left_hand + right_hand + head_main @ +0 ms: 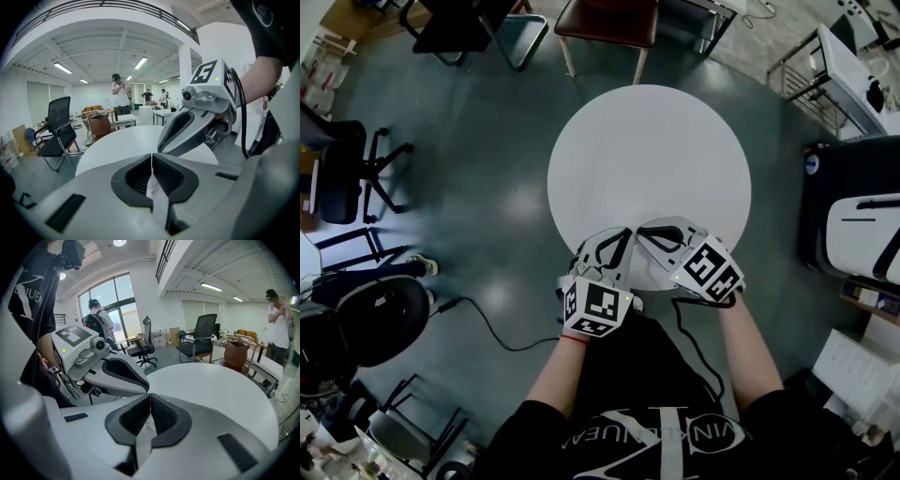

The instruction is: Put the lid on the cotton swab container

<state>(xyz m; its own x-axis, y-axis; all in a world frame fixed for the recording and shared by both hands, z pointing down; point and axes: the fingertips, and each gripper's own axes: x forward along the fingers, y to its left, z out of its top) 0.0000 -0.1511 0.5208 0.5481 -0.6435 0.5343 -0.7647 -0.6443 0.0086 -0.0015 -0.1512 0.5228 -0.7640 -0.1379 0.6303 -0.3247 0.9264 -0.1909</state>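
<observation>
Head view: left tongs (619, 242) and right tongs (649, 230) both clenched empty, tips nearly meeting over the near counter (647, 159) edge. Neither cotton swab container nor lid appears ahead of them. Risk: nothing to cap, tips may clash.

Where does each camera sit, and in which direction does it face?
Head view: on the person's head, facing steeply down at the round table; both forearms, left gripper and right gripper show.
Left gripper view: on the left gripper, facing along its shut jaws across the table; the right gripper shows at right.
Right gripper view: on the right gripper, facing along its shut jaws across the table; the left gripper shows at left.
Shared: both gripper views show the table and a brown chair.
</observation>
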